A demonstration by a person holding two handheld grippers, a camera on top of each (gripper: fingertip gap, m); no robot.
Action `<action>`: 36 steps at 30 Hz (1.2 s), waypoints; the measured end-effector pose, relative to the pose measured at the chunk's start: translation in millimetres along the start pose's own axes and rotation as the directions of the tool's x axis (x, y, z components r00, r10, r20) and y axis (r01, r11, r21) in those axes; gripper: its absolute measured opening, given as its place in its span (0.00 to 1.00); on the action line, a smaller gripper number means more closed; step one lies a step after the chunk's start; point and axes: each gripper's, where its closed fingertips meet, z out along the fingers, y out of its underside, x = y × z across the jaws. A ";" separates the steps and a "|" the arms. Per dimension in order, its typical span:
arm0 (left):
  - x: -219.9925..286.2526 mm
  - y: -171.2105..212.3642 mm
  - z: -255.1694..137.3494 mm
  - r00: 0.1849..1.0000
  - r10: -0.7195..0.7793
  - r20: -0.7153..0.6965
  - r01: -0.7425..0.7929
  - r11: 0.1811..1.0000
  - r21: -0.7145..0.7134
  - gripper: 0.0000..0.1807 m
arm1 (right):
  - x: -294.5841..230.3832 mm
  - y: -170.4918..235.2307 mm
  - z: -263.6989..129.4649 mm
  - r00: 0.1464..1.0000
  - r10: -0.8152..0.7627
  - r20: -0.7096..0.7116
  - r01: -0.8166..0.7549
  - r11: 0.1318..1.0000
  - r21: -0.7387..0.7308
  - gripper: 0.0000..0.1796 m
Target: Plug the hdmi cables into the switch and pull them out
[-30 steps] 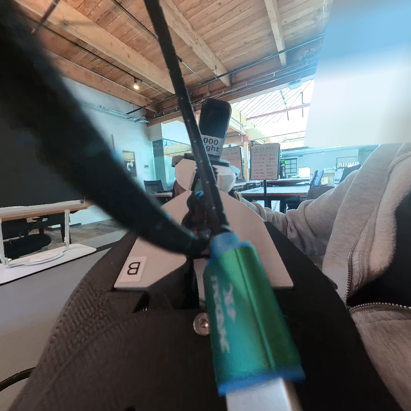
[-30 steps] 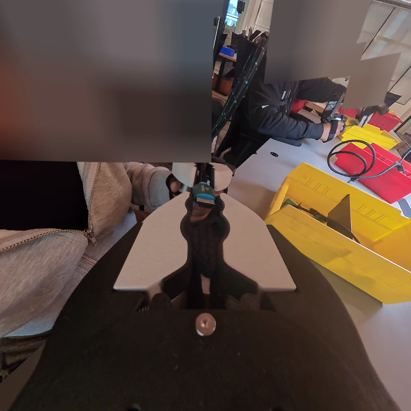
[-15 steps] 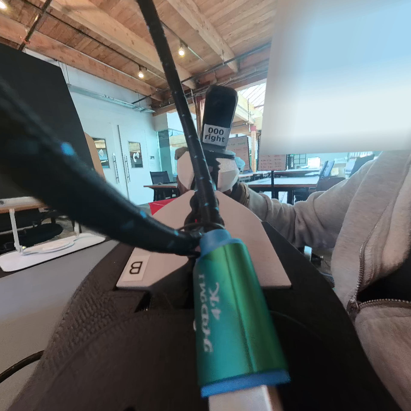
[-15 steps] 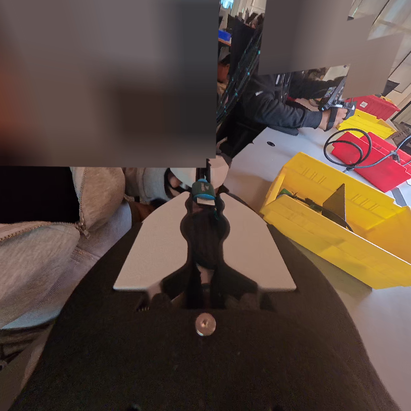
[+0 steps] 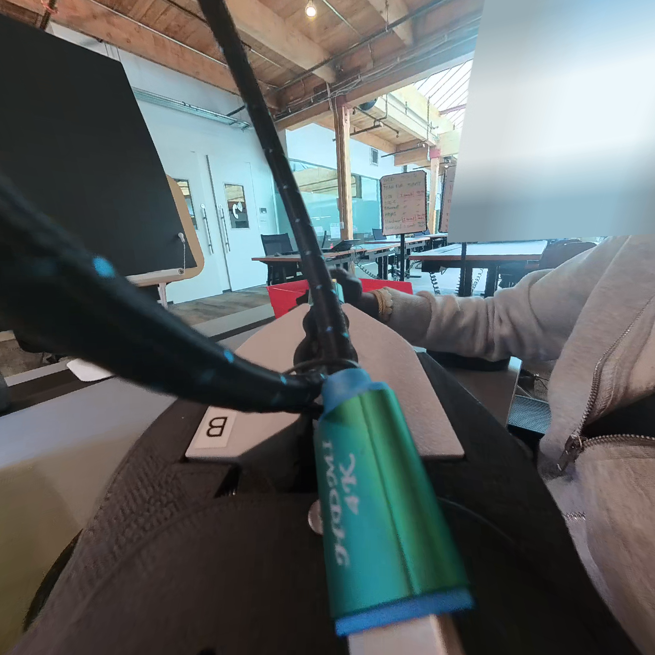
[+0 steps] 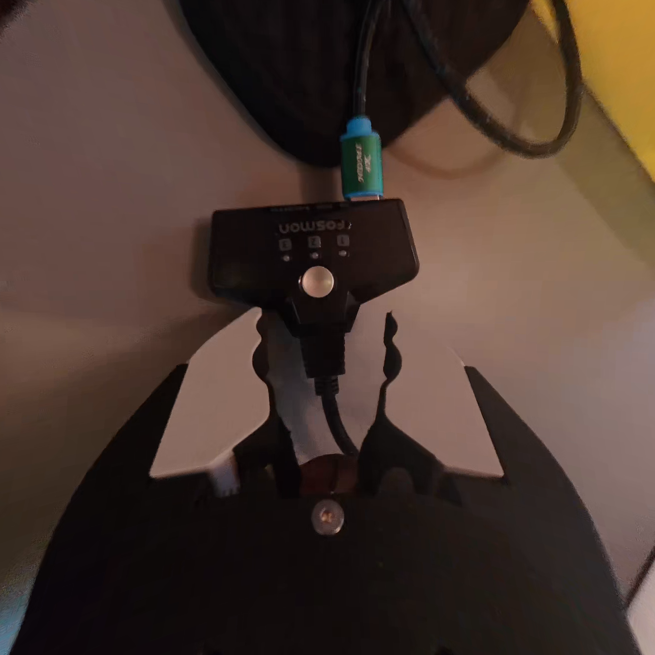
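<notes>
In the left wrist view my left gripper [image 5: 328,312] is shut on a black braided HDMI cable [image 5: 269,141] that runs up out of the top of the frame. A green HDMI plug [image 5: 382,503] with blue ends hangs loose close to the camera. In the right wrist view my right gripper [image 6: 326,319] is open and points down at the table. The black switch [image 6: 312,248] lies flat just past its fingertips. The switch's own black lead [image 6: 333,407] runs back between the jaws. One green HDMI plug [image 6: 361,166] sits in the switch's right-hand port.
The grey table [image 6: 106,177] carries a yellow bin [image 6: 631,71] at the upper right and a loose cable loop [image 6: 531,134]. A dark rounded object [image 6: 283,71] lies behind the switch. A gloved hand [image 5: 354,287] and a red bin [image 5: 283,301] are beyond my left gripper.
My right gripper was shut on the cable by a green plug; now it is open and points down over the switch. It has left the left wrist view.
</notes>
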 end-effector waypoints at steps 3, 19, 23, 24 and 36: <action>-0.7 5.9 -1.0 1.000 0.005 -0.005 -0.005 0.999 -0.045 0.07 | -0.4 -12.7 8.2 1.000 -0.017 0.003 0.016 0.990 0.142 0.23; 5.1 23.8 -9.1 0.979 0.201 -0.041 -0.205 0.939 -0.276 0.06 | 31.1 -51.9 -87.8 0.986 0.100 -0.136 -0.013 0.851 0.525 0.21; 0.4 33.1 -2.8 0.966 0.260 -0.013 -0.252 0.922 -0.295 0.47 | 21.1 -57.3 -89.0 0.988 0.025 -0.153 0.052 0.878 0.476 0.21; -1.2 35.2 -2.8 0.964 0.265 -0.009 -0.255 0.919 -0.299 0.46 | 18.7 -59.2 -89.1 0.988 0.006 -0.158 0.070 0.880 0.469 0.21; -2.2 35.5 -1.7 0.922 0.388 0.001 -0.373 0.887 -0.272 0.25 | 6.1 -74.4 -95.2 0.979 -0.080 -0.188 0.162 0.865 0.475 0.21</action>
